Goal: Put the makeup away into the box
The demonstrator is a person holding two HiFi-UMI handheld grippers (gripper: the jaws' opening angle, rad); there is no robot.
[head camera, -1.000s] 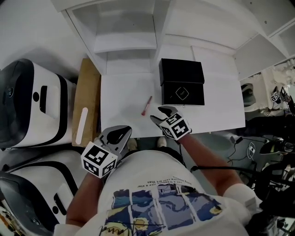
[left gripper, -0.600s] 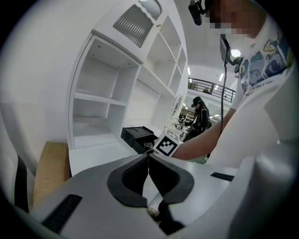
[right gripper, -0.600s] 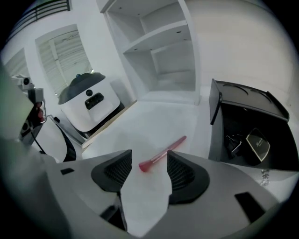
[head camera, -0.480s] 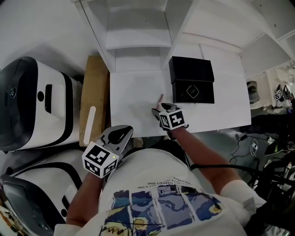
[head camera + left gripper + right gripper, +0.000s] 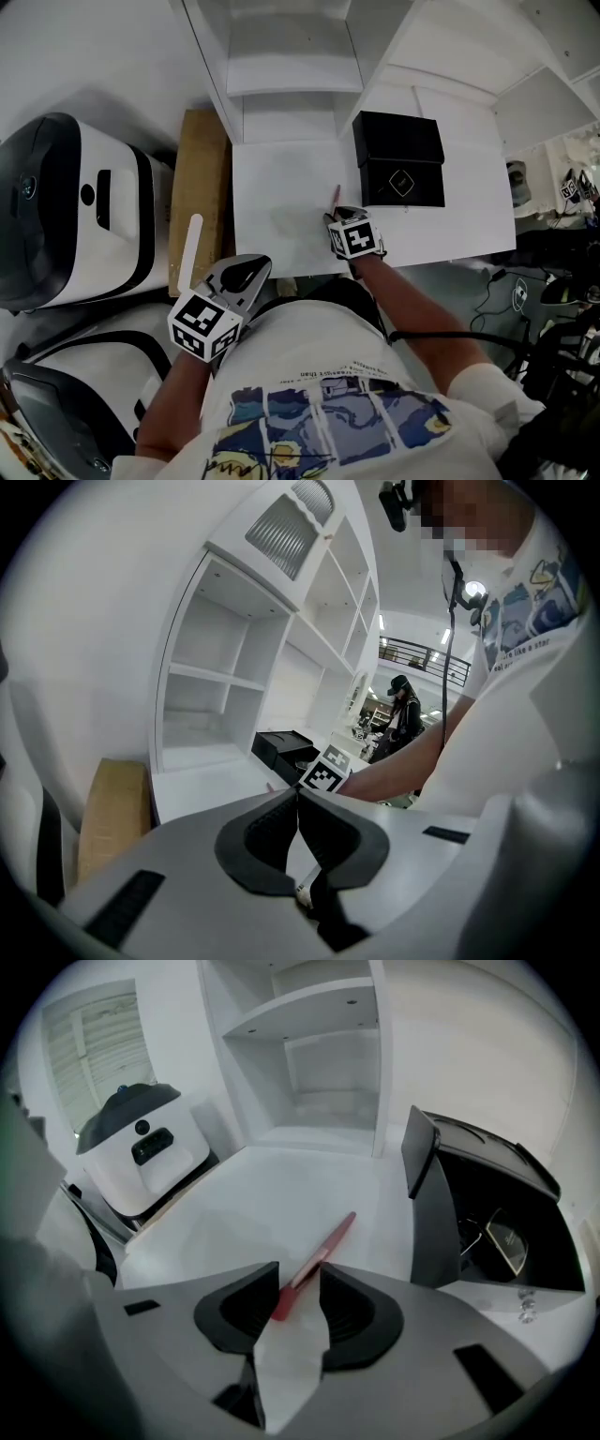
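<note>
left gripper (image 5: 298,795): jaws shut, pads together, nothing between them. We hold it low at the near edge of the table, well apart from the work.
table (image 5: 281,202): white, carrying only the pencil and the box.
makeup pencil (image 5: 330,1243): red and slim, lying flat on the table just left of the box, its near end between our right jaws.
right gripper (image 5: 300,1274): tipped steeply down over the pencil's near end. Jaws have just been closing with the pencil between them; the gap is wider than the shaft, so we read no squeeze yet.
box (image 5: 427,1206): black, open, on the table at the right, near the pencil.
handling: we judge it light, stiff, smooth and round. It'll likely roll or squirt out of a skewed pinch, and the tip may be fragile.
grip point: across the shaft, a little in from the near end, pads square to it, gentle pressure.
next: we'd finish closing, lift, then carry it right into the box.
</note>
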